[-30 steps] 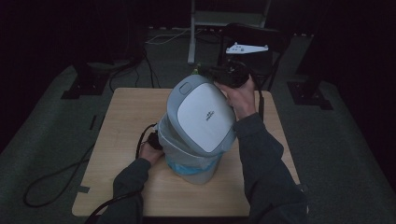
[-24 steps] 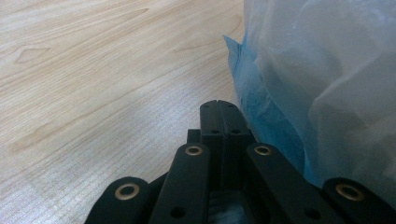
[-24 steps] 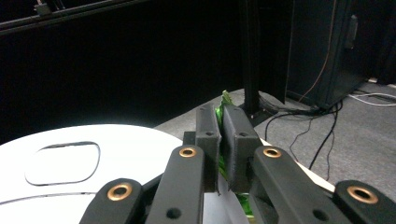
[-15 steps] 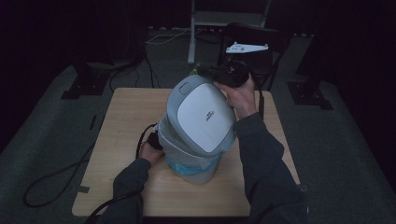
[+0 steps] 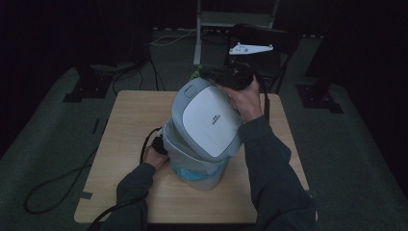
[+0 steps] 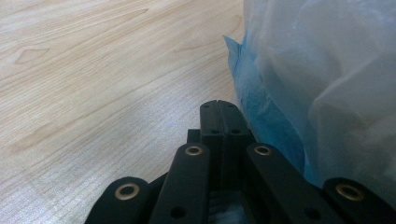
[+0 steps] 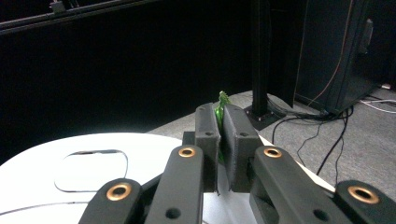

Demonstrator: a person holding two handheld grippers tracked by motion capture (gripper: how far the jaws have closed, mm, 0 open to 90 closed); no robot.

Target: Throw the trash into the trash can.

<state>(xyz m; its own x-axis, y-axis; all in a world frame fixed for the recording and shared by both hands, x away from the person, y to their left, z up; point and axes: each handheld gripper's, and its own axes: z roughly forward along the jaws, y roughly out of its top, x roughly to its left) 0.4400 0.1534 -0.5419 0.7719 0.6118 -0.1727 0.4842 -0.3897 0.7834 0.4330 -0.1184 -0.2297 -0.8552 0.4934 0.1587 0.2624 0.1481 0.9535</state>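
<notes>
Here the right gripper (image 7: 219,135), clamped on a green scrap (image 7: 221,103), hovers above the bin's (image 5: 202,168) raised lid (image 5: 207,120), nearest the opening. The left gripper (image 6: 218,112), clenched empty, rests beside the bag (image 6: 327,70) on the table (image 5: 130,125)

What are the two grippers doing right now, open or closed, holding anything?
Left gripper: shut, empty, beside the bin's blue liner.
Right gripper: shut on a thin green scrap, above the bin lid.

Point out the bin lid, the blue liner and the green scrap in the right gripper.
bin lid (image 5: 211,118): high view, middle of its white top panel.
blue liner (image 6: 266,109): left gripper view, the blue fold beside the shut jaws.
green scrap (image 7: 221,103): right gripper view, its tip above the jaws.
</notes>
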